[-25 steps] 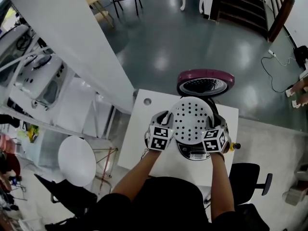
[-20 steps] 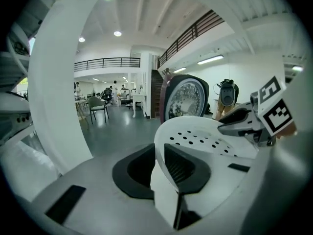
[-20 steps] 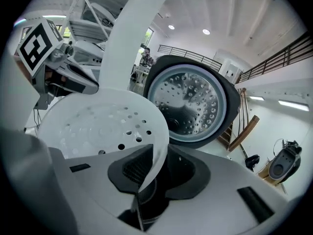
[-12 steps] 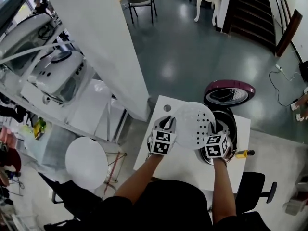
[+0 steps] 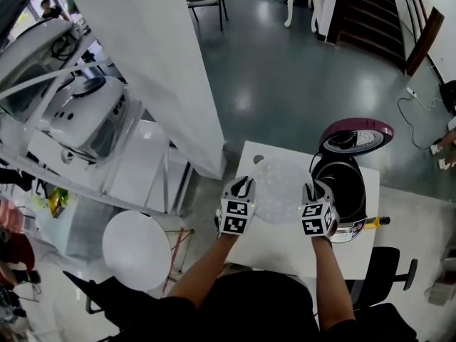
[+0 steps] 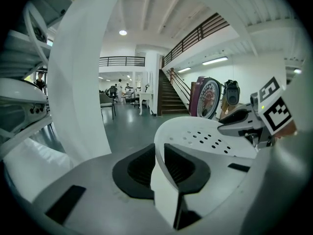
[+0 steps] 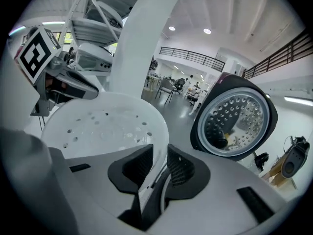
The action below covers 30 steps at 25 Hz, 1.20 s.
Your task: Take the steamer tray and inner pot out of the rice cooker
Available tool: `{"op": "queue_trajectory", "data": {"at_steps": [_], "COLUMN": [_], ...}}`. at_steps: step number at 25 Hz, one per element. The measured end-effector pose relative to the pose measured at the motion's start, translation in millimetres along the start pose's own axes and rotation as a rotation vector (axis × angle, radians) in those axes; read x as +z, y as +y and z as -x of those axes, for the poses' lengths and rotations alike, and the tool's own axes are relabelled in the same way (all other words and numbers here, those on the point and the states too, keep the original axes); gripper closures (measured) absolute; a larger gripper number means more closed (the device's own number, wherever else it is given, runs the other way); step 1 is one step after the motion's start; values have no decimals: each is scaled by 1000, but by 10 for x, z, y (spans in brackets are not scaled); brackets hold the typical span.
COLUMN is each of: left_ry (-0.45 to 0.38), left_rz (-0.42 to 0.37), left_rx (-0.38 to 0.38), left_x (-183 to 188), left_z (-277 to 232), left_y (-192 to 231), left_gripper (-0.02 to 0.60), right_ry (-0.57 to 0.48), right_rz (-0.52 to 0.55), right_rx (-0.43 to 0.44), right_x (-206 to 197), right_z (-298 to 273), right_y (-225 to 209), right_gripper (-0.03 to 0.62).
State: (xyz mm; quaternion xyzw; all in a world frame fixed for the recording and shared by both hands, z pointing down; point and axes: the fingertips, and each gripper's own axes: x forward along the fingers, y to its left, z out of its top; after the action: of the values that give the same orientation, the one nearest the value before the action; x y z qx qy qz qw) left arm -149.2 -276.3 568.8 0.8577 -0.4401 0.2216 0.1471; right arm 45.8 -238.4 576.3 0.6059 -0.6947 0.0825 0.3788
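The white perforated steamer tray (image 5: 276,189) hangs level over the white table (image 5: 285,242), to the left of the rice cooker (image 5: 342,191). My left gripper (image 5: 244,185) is shut on the tray's left rim and my right gripper (image 5: 311,189) is shut on its right rim. In the left gripper view the rim of the tray (image 6: 205,140) runs between the pads of the left gripper (image 6: 159,163). In the right gripper view the right gripper (image 7: 159,166) pinches the near edge of the tray (image 7: 105,126). The cooker's maroon lid (image 5: 356,134) stands open, and the dark pot opening (image 5: 339,178) shows below it.
A yellow-handled tool (image 5: 377,223) lies by the cooker's right side. A wide white pillar (image 5: 149,70) rises left of the table, with a round white stool (image 5: 135,248) below it. A black office chair (image 5: 388,271) stands at the table's right front corner.
Both grippers have carried the steamer tray to the left, off the rice cooker and out over the table. The cooker's opening is now uncovered.
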Motion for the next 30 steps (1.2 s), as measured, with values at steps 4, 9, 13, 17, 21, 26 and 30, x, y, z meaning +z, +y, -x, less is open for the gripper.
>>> {"op": "queue_trajectory", "data": {"at_steps": [4, 9, 13, 17, 21, 26, 30], "left_ry": [37, 80, 128, 194, 252, 291, 300], "left_rz": [-36, -54, -46, -37, -18, -3, -13], "left_rx": [2, -18, -39, -37, -36, -39, -48], "left_x": [-243, -579, -900, -1276, -1637, -1982, -2186], "left_z": [-22, -138, -250, -347, -423, -542, -661], "left_y": [167, 238, 248, 307, 366, 430, 439], "left_gripper": [525, 523, 522, 522, 519, 518, 517], "right_ry": [21, 83, 125, 131, 146, 173, 187], "right_rz": [-2, -11, -59, -74, -5, -9, -6], "right_rx": [7, 9, 35, 49, 57, 68, 73], "right_x": [-90, -340, -592, -738, -861, -1098, -1269], "right_z": [-159, -363, -494, -613, -759, -983, -1138], "right_y": [269, 493, 659, 827, 1006, 1188, 1290], "right_gripper": [513, 517, 520, 526, 525, 527, 528]}}
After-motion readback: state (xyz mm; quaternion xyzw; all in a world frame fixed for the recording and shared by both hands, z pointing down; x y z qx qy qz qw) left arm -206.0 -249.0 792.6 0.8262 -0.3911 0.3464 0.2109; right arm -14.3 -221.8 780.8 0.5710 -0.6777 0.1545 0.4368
